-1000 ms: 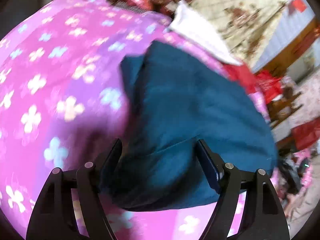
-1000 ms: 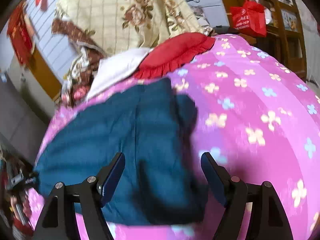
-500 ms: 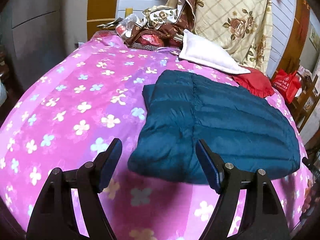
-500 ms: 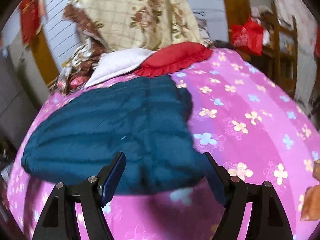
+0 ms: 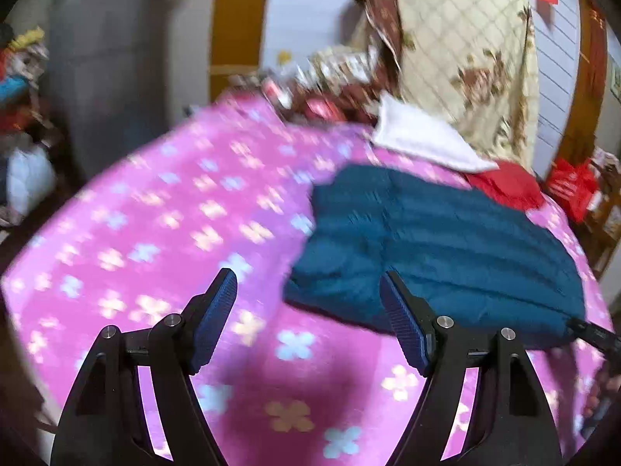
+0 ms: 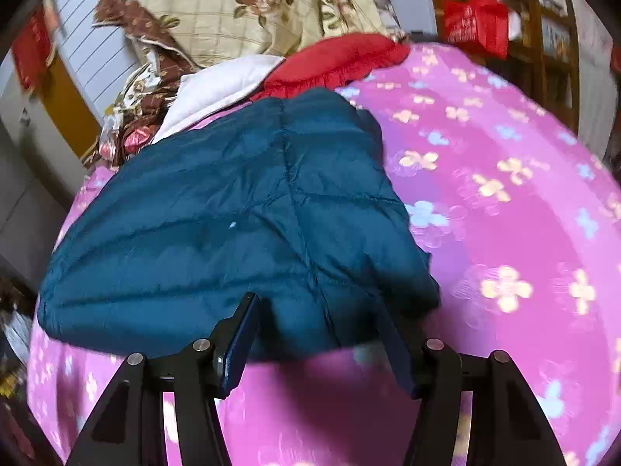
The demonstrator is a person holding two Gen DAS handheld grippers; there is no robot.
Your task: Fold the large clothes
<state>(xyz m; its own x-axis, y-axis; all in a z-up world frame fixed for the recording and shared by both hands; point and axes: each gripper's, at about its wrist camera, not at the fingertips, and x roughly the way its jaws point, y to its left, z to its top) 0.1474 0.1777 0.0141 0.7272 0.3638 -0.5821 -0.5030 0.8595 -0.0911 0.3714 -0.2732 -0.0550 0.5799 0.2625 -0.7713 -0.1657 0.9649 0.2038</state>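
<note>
A dark teal quilted jacket (image 5: 434, 248) lies folded in a block on the pink flowered bed cover (image 5: 163, 233). In the left wrist view it sits ahead and to the right. My left gripper (image 5: 308, 303) is open and empty, above the cover, its right finger near the jacket's near corner. In the right wrist view the jacket (image 6: 233, 209) fills the middle. My right gripper (image 6: 318, 326) is open, its jaws astride the jacket's near edge, without gripping it.
A white pillow (image 5: 423, 136), a red cushion (image 6: 333, 62) and a cream floral quilt (image 5: 465, 46) are heaped at the bed's head. A red bag (image 6: 475, 19) and wooden shelves stand beside the bed. Clutter lies on the floor at left (image 5: 23, 116).
Both grippers have drawn back from the jacket. The left has pulled away and swung left, so the jacket now sits to its right. The right has come closer to the jacket's near edge again.
</note>
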